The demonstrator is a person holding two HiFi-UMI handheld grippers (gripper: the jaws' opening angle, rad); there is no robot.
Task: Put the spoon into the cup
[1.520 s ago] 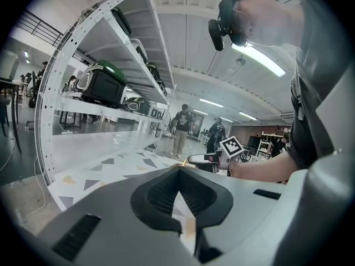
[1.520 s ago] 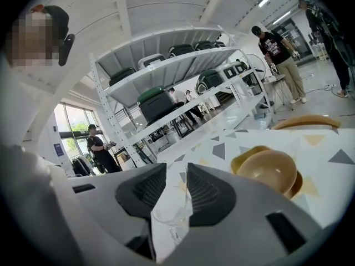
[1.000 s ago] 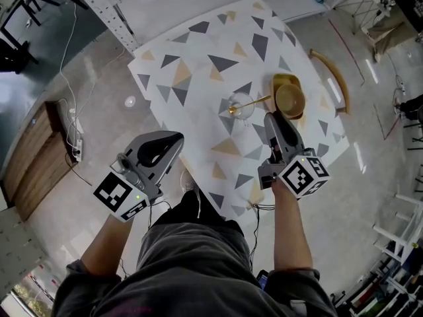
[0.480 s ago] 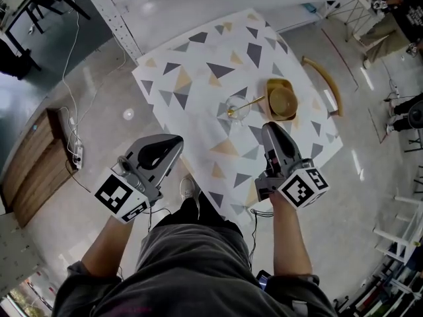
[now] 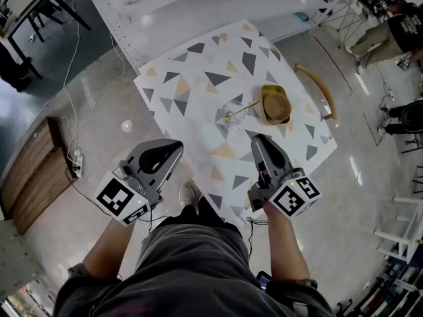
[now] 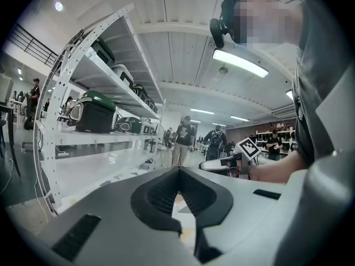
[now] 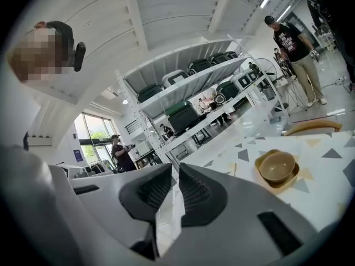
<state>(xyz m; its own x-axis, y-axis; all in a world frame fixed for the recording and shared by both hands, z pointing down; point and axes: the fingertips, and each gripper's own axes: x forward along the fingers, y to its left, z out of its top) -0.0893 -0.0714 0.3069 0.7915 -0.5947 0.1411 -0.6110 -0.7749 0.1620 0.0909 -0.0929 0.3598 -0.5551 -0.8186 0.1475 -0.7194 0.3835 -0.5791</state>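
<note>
Two grippers, and neither has anything in it. The left gripper (image 5: 177,145) has its jaws together, tips meeting, with just the hollow between the ribbed pads behind them and nothing sitting in there. The right gripper (image 5: 256,139) looks pulled in too: its own view shows only a thin slit between the pads, with a sliver of tablecloth showing through and no object in it.

The spoon (image 5: 246,105) is gold and already sits in the clear glass cup (image 5: 231,115), bowl end down inside and the handle leaning out over the rim toward the tan bowl (image 5: 277,103). The cup is roughly mid-table (image 5: 198,71), on the white cloth with grey and tan triangles. The bowl rests on a yellow square plate (image 5: 268,117) just beside the cup, toward the table's right edge.

Both grippers are on the near side, well apart from the cup and touching nothing. The right one hangs over the near edge with its tips aimed toward the cup and bowl. The left one is off the near left corner, mostly over the floor.

A curved wooden chair back (image 5: 318,90) is just past the right edge.
</note>
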